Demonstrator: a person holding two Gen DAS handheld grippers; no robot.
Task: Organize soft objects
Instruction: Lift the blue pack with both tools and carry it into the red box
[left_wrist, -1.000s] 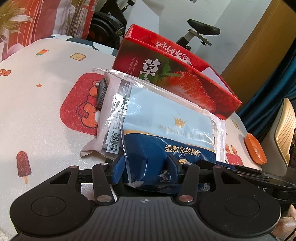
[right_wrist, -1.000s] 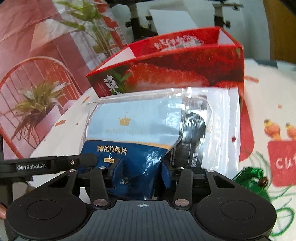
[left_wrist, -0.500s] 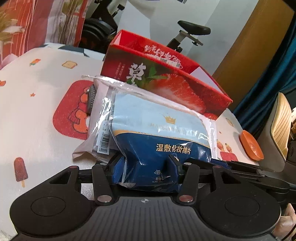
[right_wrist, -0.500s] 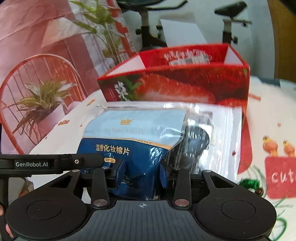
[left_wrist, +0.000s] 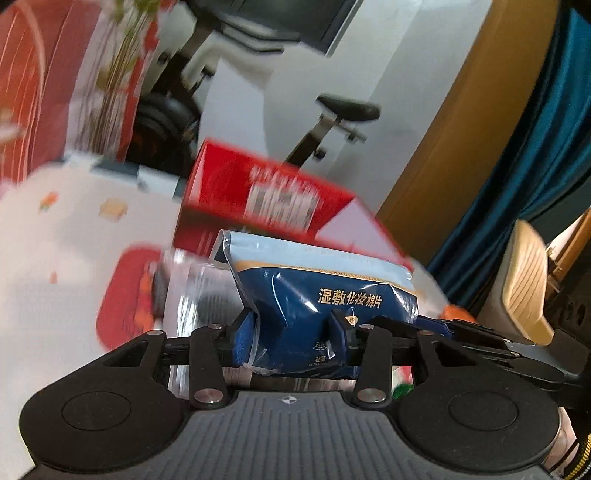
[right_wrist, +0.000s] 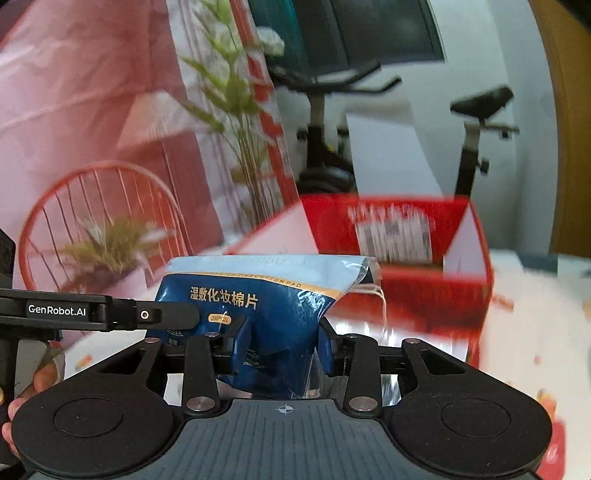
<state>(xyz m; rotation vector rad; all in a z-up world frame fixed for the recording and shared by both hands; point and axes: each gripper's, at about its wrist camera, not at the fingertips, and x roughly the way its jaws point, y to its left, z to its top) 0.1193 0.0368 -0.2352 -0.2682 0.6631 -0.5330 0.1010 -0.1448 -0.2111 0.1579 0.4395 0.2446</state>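
Just short of the open red box (left_wrist: 266, 199), the blue cotton-pad pouch (left_wrist: 325, 295) hangs pinched between left gripper (left_wrist: 291, 332), jaws closing, and right gripper (right_wrist: 282, 343), box dead ahead.

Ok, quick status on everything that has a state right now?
left claw: closing, blue cotton pad bag pinched between its pads
right claw: shut on the same bag
red strawberry box: open-topped, on the table behind the bag
clear plastic pouch: under the bag, blurred
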